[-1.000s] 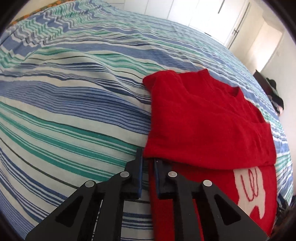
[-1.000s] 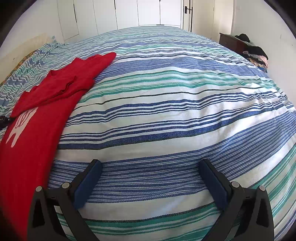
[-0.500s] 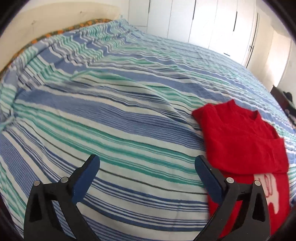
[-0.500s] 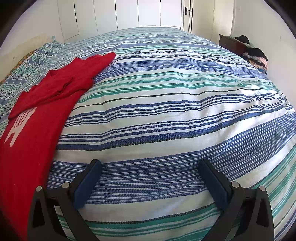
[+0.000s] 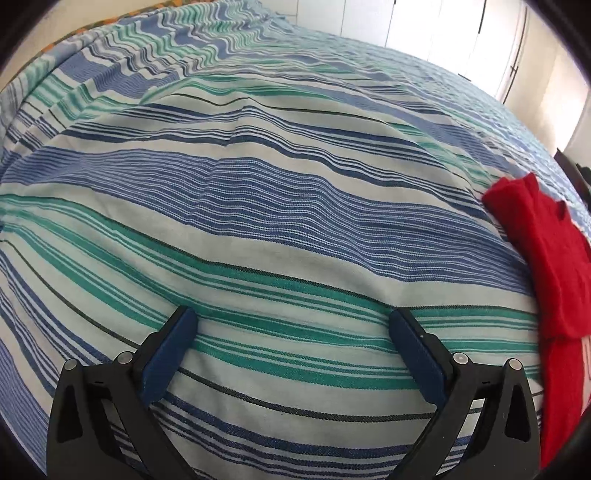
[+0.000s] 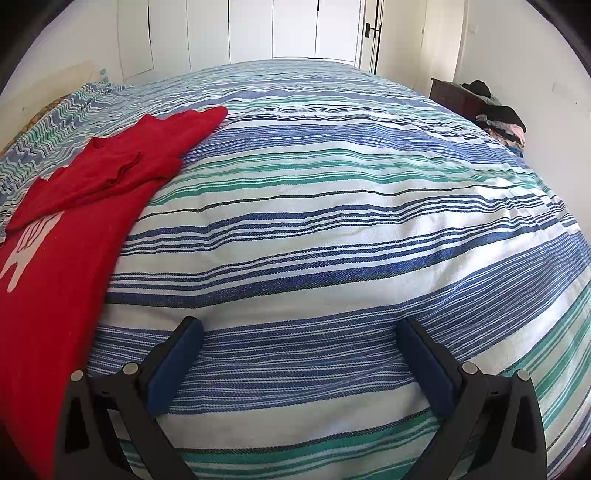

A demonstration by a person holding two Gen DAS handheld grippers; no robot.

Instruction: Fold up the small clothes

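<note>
A red small shirt with a white print lies on the striped bedspread, with one side folded over its top part. In the right wrist view the shirt (image 6: 74,229) fills the left side. In the left wrist view it (image 5: 546,266) runs along the right edge. My left gripper (image 5: 291,332) is open and empty over bare bedspread, to the left of the shirt. My right gripper (image 6: 299,343) is open and empty over the bedspread, to the right of the shirt.
The blue, green and white striped bedspread (image 6: 332,192) covers the whole bed. White wardrobe doors (image 6: 295,29) stand at the far end. A dark wooden cabinet (image 6: 454,96) with a heap of clothes (image 6: 502,125) stands at the far right wall.
My left gripper let go of the shirt's edge, opened, and swung away to the left, so the shirt slid to the right edge of its view. My right gripper stayed still and open.
</note>
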